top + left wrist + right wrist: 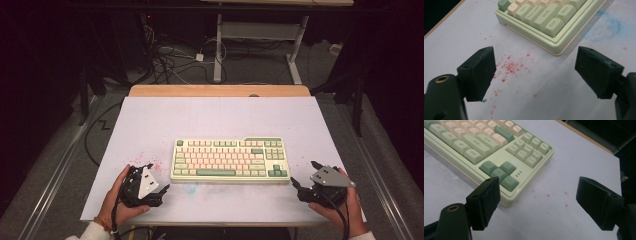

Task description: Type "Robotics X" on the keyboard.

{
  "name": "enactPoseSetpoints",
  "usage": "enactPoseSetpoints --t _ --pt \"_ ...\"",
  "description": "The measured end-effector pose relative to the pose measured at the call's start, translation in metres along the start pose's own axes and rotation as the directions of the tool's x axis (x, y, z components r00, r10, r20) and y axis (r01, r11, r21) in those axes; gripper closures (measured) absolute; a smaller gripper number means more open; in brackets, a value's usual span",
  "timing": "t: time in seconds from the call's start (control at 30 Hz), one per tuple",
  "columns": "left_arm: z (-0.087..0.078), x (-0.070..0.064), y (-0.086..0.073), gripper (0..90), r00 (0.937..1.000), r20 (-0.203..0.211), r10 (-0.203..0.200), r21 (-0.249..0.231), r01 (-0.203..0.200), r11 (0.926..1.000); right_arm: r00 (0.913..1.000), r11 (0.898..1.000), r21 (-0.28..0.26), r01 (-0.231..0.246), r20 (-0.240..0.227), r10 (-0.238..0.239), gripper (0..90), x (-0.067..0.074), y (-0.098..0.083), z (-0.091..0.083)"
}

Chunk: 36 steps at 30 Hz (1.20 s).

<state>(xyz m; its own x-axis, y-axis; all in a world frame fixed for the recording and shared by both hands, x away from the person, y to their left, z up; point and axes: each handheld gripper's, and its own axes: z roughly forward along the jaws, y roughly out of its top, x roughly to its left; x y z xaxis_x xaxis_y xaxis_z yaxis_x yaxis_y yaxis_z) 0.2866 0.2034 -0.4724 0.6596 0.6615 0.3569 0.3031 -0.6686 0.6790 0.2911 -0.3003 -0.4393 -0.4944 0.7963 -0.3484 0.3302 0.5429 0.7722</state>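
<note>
A pale green keyboard [230,160] with pink and green keys lies flat in the middle of the white table [215,120]. My left gripper [157,177] rests near the table's front left, jaws wide open and empty, aimed at the keyboard's near left corner [549,37]. My right gripper [303,172] sits at the front right, also open and empty, its left jaw just short of the keyboard's arrow-key corner [506,182]. A hand holds each gripper from the table's front edge.
Red specks [509,67] stain the table ahead of the left gripper, and a faint blue smudge [606,27] lies before the keyboard. A wooden strip [220,90] edges the table's far side. Cables [170,60] and desk legs stand on the floor beyond.
</note>
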Motion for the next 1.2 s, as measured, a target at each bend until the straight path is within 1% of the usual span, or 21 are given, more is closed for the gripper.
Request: enactPoseSetpoints --t 0.13,0.27,0.3,0.43,0.47,0.53,0.67,0.73,0.83,0.9,1.0,1.2 --pt "0.000 0.000 -0.004 15.8 1.0000 0.003 -0.005 0.012 0.005 0.9999 0.9999 1.000 0.013 -0.014 -0.004 0.014 19.7 -0.002 -0.008 0.003" --pt "0.002 -0.003 -0.008 15.9 1.0000 -0.003 0.000 0.020 0.000 0.9998 1.0000 1.000 0.021 -0.009 -0.001 0.009 19.6 -0.001 -0.017 0.004" --pt "0.002 -0.003 -0.008 15.9 1.0000 -0.003 0.000 0.022 0.000 0.9998 1.0000 1.000 0.022 -0.002 0.001 0.002 19.5 -0.001 -0.019 0.004" --pt "0.003 -0.005 -0.010 15.9 1.0000 -0.003 -0.002 0.030 0.002 0.9996 0.9999 1.000 0.006 -0.017 -0.002 0.017 19.4 0.000 -0.026 0.002" --pt "0.003 -0.005 -0.010 15.9 1.0000 -0.004 -0.001 0.030 0.001 0.9995 0.9998 1.000 0.006 -0.019 -0.001 0.019 19.2 0.000 -0.028 0.002" --pt "0.001 -0.006 -0.011 15.9 0.9999 -0.002 -0.011 0.025 0.011 0.9996 0.9997 1.000 0.014 -0.026 0.001 0.026 19.0 0.000 -0.030 0.002" --pt "0.001 -0.008 -0.011 15.9 1.0000 0.001 -0.004 0.019 0.004 0.9998 0.9998 1.000 -0.001 -0.019 -0.002 0.019 18.3 0.001 -0.028 0.000" --pt "0.002 -0.008 -0.011 15.9 1.0000 0.000 0.007 0.023 -0.007 0.9997 0.9999 1.000 -0.009 -0.011 0.008 0.011 18.1 0.002 -0.026 -0.002" --pt "0.000 -0.007 -0.011 15.9 1.0000 0.000 0.001 0.013 -0.001 0.9999 0.9998 1.000 -0.024 -0.015 0.011 0.015 18.1 0.003 -0.024 -0.004" --pt "0.000 -0.007 -0.011 15.9 1.0000 0.000 -0.003 0.008 0.003 1.0000 0.9999 1.000 -0.028 -0.005 0.011 0.005 18.1 0.004 -0.023 -0.005" --pt "0.000 -0.006 -0.011 15.8 1.0000 -0.001 0.000 0.008 0.000 1.0000 0.9999 1.000 -0.026 0.000 0.017 0.000 18.0 0.006 -0.022 -0.004" --pt "0.001 -0.007 -0.010 15.9 1.0000 -0.005 -0.002 0.011 0.002 0.9999 0.9998 1.000 -0.027 0.004 0.021 -0.004 18.0 0.005 -0.022 -0.004"
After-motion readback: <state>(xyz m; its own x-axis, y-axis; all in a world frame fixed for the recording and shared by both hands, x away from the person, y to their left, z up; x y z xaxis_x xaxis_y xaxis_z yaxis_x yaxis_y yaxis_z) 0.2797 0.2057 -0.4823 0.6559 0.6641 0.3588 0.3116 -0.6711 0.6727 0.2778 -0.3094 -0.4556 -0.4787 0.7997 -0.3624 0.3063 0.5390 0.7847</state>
